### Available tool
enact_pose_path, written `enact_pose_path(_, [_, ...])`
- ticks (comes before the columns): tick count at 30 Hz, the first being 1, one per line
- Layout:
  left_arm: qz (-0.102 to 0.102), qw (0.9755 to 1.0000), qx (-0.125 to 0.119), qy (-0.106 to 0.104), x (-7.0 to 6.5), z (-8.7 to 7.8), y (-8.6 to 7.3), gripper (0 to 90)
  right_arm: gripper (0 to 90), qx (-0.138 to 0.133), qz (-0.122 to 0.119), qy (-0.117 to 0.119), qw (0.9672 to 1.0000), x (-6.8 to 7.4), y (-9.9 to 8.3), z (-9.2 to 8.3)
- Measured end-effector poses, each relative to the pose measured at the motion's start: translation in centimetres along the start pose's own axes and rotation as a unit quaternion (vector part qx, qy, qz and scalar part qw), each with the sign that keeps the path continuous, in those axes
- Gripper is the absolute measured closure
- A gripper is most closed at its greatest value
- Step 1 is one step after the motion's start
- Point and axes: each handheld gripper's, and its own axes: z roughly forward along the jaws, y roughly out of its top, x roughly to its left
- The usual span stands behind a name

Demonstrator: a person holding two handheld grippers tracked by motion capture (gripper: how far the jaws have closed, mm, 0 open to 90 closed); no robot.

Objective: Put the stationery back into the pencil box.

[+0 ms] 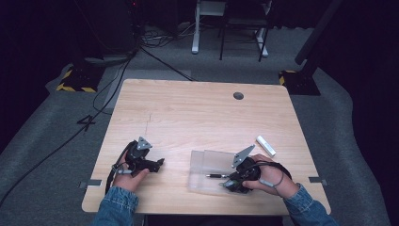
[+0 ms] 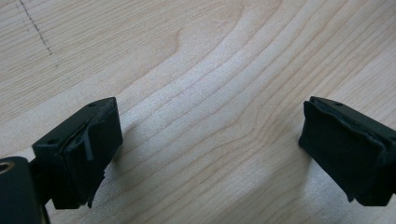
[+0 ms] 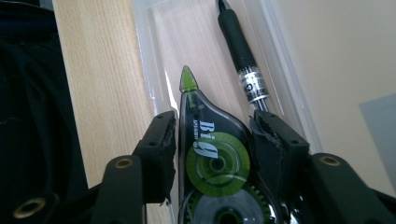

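A green and dark correction tape dispenser (image 3: 215, 161) lies in a clear plastic case (image 1: 205, 161), beside a black pen (image 3: 239, 44). My right gripper (image 3: 212, 140) straddles the dispenser, a pad close along each side; a thin dark gap shows at the left pad, so the jaws look open around it. In the high view the right gripper (image 1: 227, 181) reaches into the case at the table's front right, and the pen (image 1: 214, 175) lies just left of it. My left gripper (image 1: 160, 163) rests at the front left, jaws wide open (image 2: 210, 154) over bare wood.
A small white oblong object (image 1: 266, 145) lies right of the case. The wooden table (image 1: 197, 113) has a round cable hole (image 1: 238, 95) near its far edge. Cables, stands and hazard-striped bases sit on the grey floor beyond.
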Motion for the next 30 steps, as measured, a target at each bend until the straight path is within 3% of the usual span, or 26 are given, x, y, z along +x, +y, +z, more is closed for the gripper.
enact_pose_path(4, [0.0,1.0,0.0,0.0,0.0,0.0,0.0,5.9,48.0,-0.003,0.0,-0.001,1.0,0.1,0.1,0.0])
enact_pose_path(9, [0.0,1.0,0.0,0.0,0.0,0.0,0.0,5.9,52.6,-0.015,-0.011,-0.01,0.9998,0.3,0.3,-0.3])
enact_pose_path(21, [0.0,1.0,0.0,0.0,0.0,0.0,0.0,5.9,40.1,-0.03,-0.038,0.017,0.9987,1.4,0.8,0.4])
enact_pose_path(30, [0.0,1.0,0.0,0.0,0.0,0.0,0.0,5.9,39.9,-0.025,-0.049,0.031,0.998,1.9,0.9,1.1])
